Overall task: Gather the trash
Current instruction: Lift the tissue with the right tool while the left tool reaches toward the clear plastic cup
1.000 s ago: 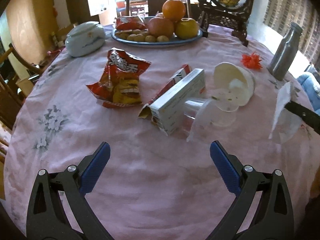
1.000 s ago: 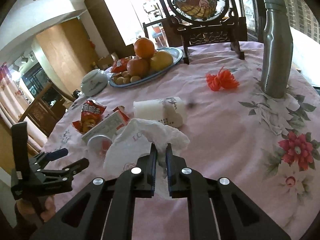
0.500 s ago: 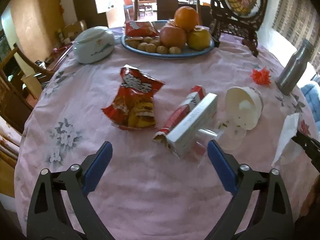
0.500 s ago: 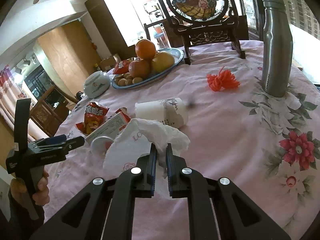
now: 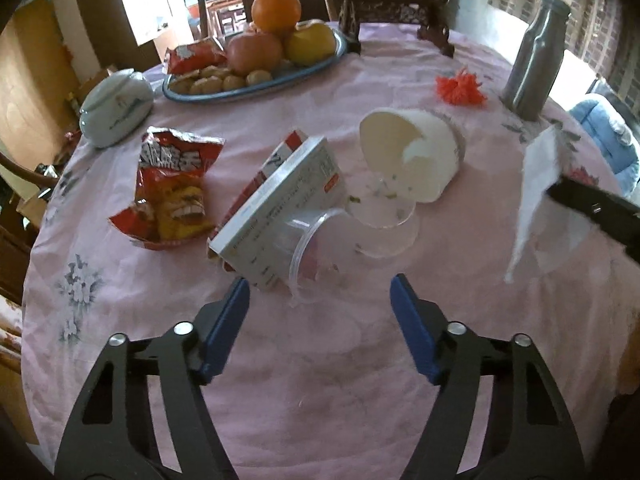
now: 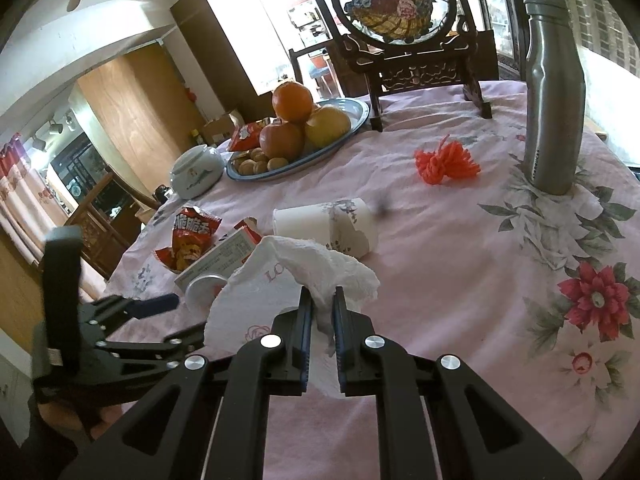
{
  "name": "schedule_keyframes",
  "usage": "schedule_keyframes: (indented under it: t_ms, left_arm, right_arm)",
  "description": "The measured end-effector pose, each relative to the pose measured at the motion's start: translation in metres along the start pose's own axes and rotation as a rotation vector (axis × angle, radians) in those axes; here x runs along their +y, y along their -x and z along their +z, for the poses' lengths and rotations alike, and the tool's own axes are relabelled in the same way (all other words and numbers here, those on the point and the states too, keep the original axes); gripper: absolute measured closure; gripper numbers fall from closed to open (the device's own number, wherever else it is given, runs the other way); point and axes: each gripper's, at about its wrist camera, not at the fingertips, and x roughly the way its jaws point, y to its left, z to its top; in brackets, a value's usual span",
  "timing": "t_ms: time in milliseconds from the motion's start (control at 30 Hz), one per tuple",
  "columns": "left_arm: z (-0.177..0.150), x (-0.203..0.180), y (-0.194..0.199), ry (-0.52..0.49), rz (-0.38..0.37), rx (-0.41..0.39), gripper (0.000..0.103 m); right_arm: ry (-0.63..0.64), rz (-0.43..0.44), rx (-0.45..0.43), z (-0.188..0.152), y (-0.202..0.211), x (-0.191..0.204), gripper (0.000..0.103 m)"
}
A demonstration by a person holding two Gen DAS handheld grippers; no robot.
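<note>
My left gripper [image 5: 320,292] is open and empty, just in front of a clear plastic cup [image 5: 310,254] lying on its side. Behind the cup lie a white carton box [image 5: 280,204], a red snack bag [image 5: 172,188] and a tipped white paper cup [image 5: 412,156]. A second clear cup [image 5: 384,224] sits by the paper cup. My right gripper [image 6: 322,300] is shut on a white paper napkin [image 6: 304,272] and holds it above the pink tablecloth; the napkin also shows in the left wrist view [image 5: 536,184].
A fruit plate [image 5: 256,88] stands at the back with an orange, apples and nuts. A lidded ceramic bowl [image 5: 116,108] is at the left, a steel bottle [image 5: 532,64] at the right, a red yarn tuft [image 5: 460,88] near it. A carved wooden screen [image 6: 404,32] stands behind.
My left gripper has moved forward and right toward the clear plastic cup, and its jaws have narrowed a little. The right gripper still holds the napkin, nearly unmoved.
</note>
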Motion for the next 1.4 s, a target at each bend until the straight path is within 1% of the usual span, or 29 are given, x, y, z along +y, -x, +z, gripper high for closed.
schedule_keyframes:
  t_ms: [33,100,167,300,533,700,867,933,1100,1233,1267,1300,1400]
  left_arm:
    - [0.0,0.0,-0.003,0.0,0.004,0.004,0.042]
    - [0.0,-0.001,-0.009,0.0,-0.015,0.017,0.045]
    - [0.002,-0.003,-0.013,-0.003,-0.014,0.017,0.052]
    - [0.008,-0.003,-0.021,0.003,-0.017,0.022,0.052]
    - [0.018,-0.004,-0.028,0.02,-0.056,0.016,0.052]
    - [0.021,0.001,-0.04,0.049,-0.078,0.035,0.052]
    - [0.024,0.006,-0.043,0.065,-0.1,0.022,0.052]
    - [0.023,0.006,-0.041,0.06,-0.101,0.009,0.054]
    - [0.019,-0.004,-0.023,0.007,-0.091,-0.038,0.055]
    - [0.001,-0.01,-0.002,-0.035,-0.071,-0.043,0.057]
    - [-0.005,-0.01,0.002,-0.041,-0.068,-0.043,0.062]
    - [-0.011,-0.009,0.006,-0.044,-0.065,-0.037,0.065]
    - [-0.026,-0.004,0.015,-0.039,-0.073,-0.016,0.066]
  right_arm:
    - [0.0,0.001,0.0,0.0,0.0,0.0,0.09]
    - [-0.003,0.001,-0.001,0.0,0.0,0.0,0.09]
    - [-0.002,0.006,0.004,0.0,0.0,0.0,0.09]
    - [-0.003,0.007,0.004,0.0,0.0,0.0,0.09]
    - [-0.008,0.009,0.014,-0.002,-0.002,0.0,0.09]
    - [-0.011,0.009,0.012,-0.002,-0.001,0.0,0.09]
    - [-0.011,0.008,0.013,-0.002,-0.002,0.0,0.09]
    - [-0.009,0.008,0.013,-0.001,-0.002,0.0,0.09]
    - [-0.012,0.008,0.016,-0.003,-0.001,-0.001,0.09]
    - [-0.012,0.01,0.016,-0.004,0.0,-0.001,0.09]
    - [-0.012,0.009,0.016,-0.003,-0.001,-0.001,0.09]
    - [-0.013,0.009,0.016,-0.004,-0.001,-0.001,0.09]
    - [-0.015,0.009,0.017,-0.003,-0.001,-0.002,0.09]
